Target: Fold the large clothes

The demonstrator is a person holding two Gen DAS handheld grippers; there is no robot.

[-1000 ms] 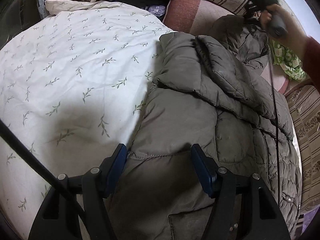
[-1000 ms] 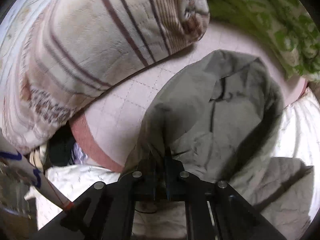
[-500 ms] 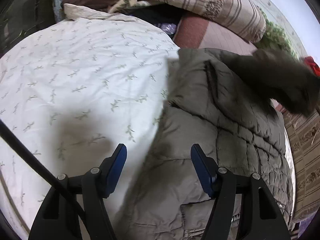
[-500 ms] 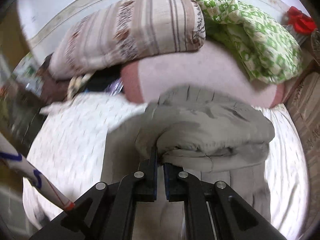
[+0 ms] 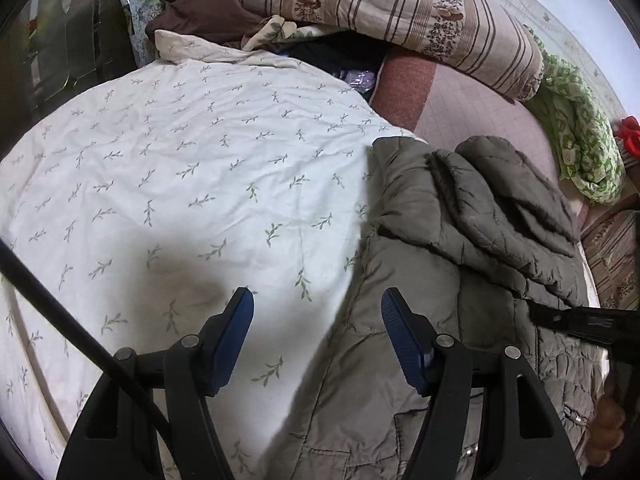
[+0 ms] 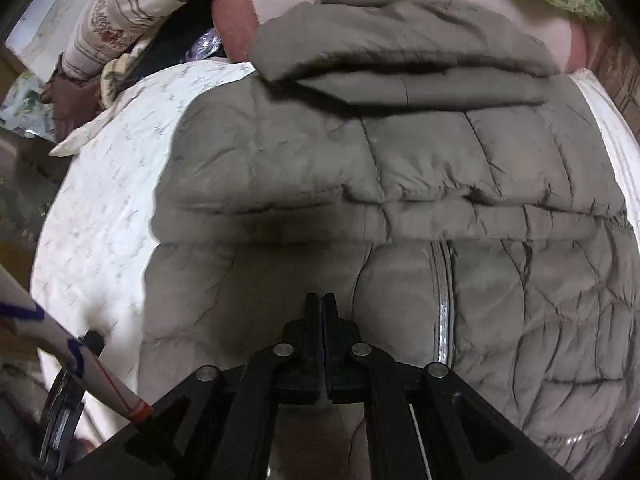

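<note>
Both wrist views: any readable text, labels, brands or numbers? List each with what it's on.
None readable.
Jacket: no label or brand showing; zipper unmarked.
Striped pillow: floral pattern only.
White tube at lower left: blue marks, cut off, not legible.

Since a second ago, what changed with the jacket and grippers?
The right gripper, shut on the hood a second ago, carried it back over the puffer jacket. The hood now lies folded on the jacket's upper part, and nothing shows between the closed jaws. The left gripper stayed open over the jacket's edge; the leaf-print duvet is unchanged.
</note>
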